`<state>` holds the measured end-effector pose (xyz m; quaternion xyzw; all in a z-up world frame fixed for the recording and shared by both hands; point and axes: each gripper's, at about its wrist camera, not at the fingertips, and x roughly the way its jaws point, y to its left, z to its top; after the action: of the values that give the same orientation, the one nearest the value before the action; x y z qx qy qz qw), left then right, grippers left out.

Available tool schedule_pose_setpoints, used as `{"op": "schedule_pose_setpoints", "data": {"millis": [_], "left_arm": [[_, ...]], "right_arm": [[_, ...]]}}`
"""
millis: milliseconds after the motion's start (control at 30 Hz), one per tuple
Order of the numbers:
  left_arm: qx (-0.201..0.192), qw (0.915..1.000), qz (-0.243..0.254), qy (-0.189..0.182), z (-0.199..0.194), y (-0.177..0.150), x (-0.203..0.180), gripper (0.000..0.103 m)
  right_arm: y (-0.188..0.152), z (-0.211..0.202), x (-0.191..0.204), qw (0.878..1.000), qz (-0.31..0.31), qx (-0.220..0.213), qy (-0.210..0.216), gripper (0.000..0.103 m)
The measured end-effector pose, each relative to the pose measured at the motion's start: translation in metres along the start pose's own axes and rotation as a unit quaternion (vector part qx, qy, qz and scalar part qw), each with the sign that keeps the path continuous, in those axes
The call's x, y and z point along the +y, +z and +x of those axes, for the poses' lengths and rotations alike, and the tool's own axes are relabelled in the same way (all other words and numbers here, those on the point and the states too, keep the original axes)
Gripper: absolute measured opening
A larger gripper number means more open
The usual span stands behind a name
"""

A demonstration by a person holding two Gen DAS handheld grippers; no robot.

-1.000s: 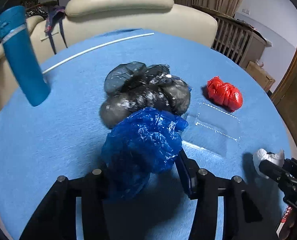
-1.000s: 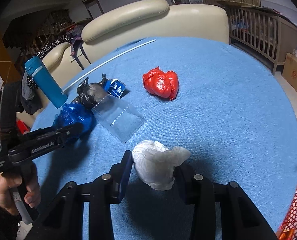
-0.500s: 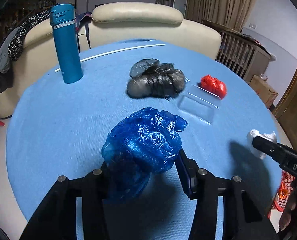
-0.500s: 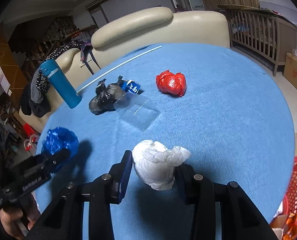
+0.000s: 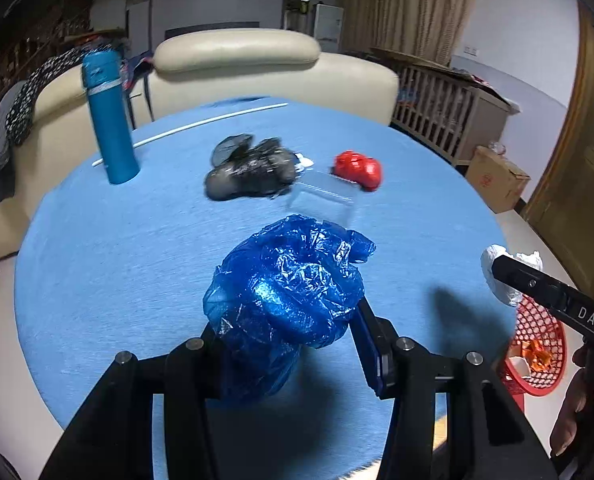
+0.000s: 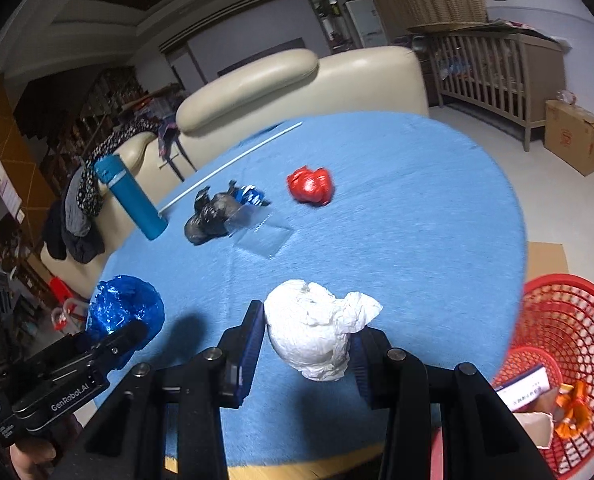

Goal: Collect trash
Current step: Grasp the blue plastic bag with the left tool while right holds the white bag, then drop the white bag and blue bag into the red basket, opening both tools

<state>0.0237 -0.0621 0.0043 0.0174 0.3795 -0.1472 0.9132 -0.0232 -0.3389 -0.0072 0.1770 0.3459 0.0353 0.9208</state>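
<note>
My left gripper is shut on a crumpled blue plastic bag and holds it above the near edge of the round blue table. My right gripper is shut on a white crumpled wad, also lifted; the wad shows in the left wrist view too. On the table lie a black bag, a red bag and a clear plastic sleeve. A red mesh basket with trash inside stands on the floor at the right.
A teal bottle stands at the table's far left, with a white rod behind it. A cream sofa lies beyond the table. A wooden crib and a cardboard box stand at the right.
Both grippers have lifted and pulled back from the table's middle with their loads. The black and red bags now look farther away, and the red basket has come into view.
</note>
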Motion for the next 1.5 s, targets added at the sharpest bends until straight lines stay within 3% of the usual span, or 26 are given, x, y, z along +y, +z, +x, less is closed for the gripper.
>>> {"op": "schedule_pose_setpoints", "data": {"millis": [367, 867, 1500], "left_arm": [[-0.011, 0.9983, 0.052, -0.021, -0.011, 0.002, -0.049, 0.052], [-0.010, 0.9911, 0.120, -0.056, -0.009, 0.003, -0.114, 0.052], [-0.003, 0.9734, 0.206, -0.101, -0.002, -0.002, -0.200, 0.052]], "right_arm": [[-0.005, -0.055, -0.047, 0.998, 0.038, -0.047, -0.021, 0.043], [-0.019, -0.122, -0.158, 0.981, 0.127, -0.095, -0.109, 0.043], [-0.041, -0.123, -0.217, 0.972, 0.179, -0.087, -0.126, 0.043]]}}
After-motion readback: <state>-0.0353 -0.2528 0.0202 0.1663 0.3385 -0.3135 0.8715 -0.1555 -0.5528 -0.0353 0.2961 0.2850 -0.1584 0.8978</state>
